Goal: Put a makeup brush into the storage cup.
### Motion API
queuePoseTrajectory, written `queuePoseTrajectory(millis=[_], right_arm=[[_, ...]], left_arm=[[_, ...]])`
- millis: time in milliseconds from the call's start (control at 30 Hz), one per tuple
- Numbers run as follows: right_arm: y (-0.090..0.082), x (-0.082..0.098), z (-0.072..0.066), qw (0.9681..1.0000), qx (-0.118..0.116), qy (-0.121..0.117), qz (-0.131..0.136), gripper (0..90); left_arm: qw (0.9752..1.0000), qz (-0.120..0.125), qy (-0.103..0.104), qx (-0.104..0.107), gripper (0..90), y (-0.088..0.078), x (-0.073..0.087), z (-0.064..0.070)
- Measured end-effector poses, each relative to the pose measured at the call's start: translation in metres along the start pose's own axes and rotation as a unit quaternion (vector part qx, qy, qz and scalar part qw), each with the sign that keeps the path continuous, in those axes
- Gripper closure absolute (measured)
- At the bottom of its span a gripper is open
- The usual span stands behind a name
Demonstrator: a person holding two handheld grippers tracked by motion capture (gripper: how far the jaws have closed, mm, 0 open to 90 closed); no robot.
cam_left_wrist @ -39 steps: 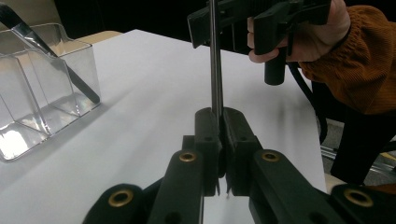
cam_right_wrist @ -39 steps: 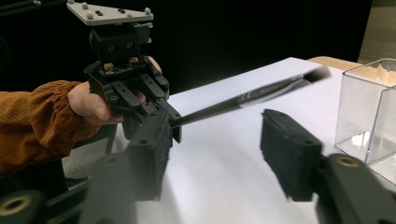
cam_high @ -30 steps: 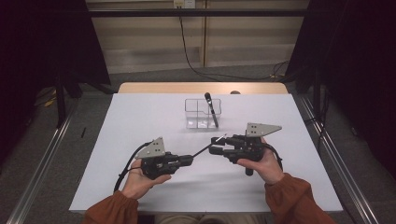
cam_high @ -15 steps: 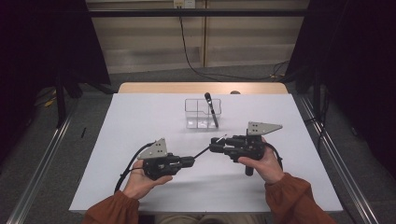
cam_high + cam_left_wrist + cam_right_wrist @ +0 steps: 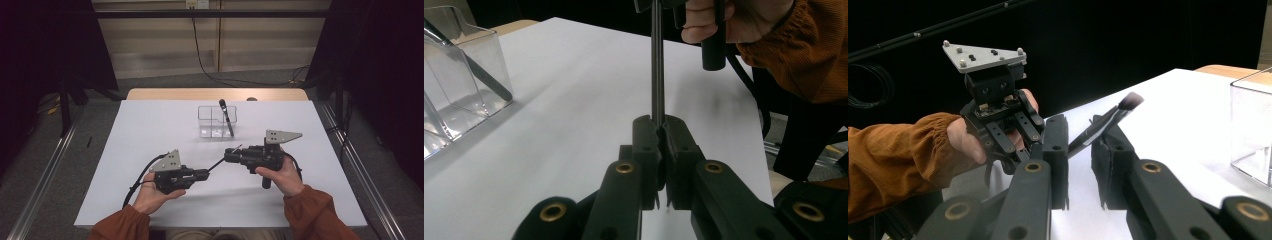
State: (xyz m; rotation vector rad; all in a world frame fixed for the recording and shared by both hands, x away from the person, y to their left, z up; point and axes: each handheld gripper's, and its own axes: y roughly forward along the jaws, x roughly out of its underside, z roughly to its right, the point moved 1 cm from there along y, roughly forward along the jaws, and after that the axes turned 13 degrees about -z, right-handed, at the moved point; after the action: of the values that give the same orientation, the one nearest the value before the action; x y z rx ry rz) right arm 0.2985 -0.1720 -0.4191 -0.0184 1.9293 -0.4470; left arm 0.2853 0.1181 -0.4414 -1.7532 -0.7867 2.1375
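A thin dark brush (image 5: 222, 157) bridges the two tools just below the middle of the high view. The left gripper (image 5: 662, 132) is clamped tight on its handle end, as the left gripper view shows low in the middle of the frame. The right gripper (image 5: 1079, 145) has its jaws standing apart on either side of the shaft, with the bristle tip poking up past them toward the upper right of the right gripper view. This looks like a handover. To do it well, the right jaws should probably close squarely on the shaft, a little back from the bristles, before the left lets go; both tools should stay level so the brush does not twist or drop onto the white table (image 5: 125, 150). Counting: two brushes, one held here and a second brush (image 5: 226, 116) leaning in the clear box (image 5: 210, 120) at upper middle; one box, with more than one compartment; two grippers; two hands.
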Motion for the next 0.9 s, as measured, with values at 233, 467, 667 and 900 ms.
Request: queuePoseTrajectory(millis=[233, 467, 667, 900], right_arm=[[0.0012, 0.0004, 0.0002, 1.0, -0.005, 0.006, 0.005, 78.4], [0.0039, 0.002, -0.0005, 0.9998, -0.013, 0.013, 0.004, 80.5], [0.0059, 0.0018, -0.0026, 0.9992, -0.033, 0.02, 0.007, 85.2], [0.0065, 0.002, -0.0023, 0.9992, -0.035, 0.02, 0.005, 85.6]], left_arm=[[1.0, -0.003, 0.001, -0.002, 85.5, 0.0015, 0.0008, 0.0003], [1.0, -0.008, 0.001, -0.002, 85.3, 0.0052, 0.0044, 0.0004], [0.9999, -0.014, -0.002, -0.008, 82.6, 0.0058, 0.0063, -0.0029], [0.9999, -0.008, -0.014, -0.006, 76.7, 0.006, 0.0082, -0.0062]])
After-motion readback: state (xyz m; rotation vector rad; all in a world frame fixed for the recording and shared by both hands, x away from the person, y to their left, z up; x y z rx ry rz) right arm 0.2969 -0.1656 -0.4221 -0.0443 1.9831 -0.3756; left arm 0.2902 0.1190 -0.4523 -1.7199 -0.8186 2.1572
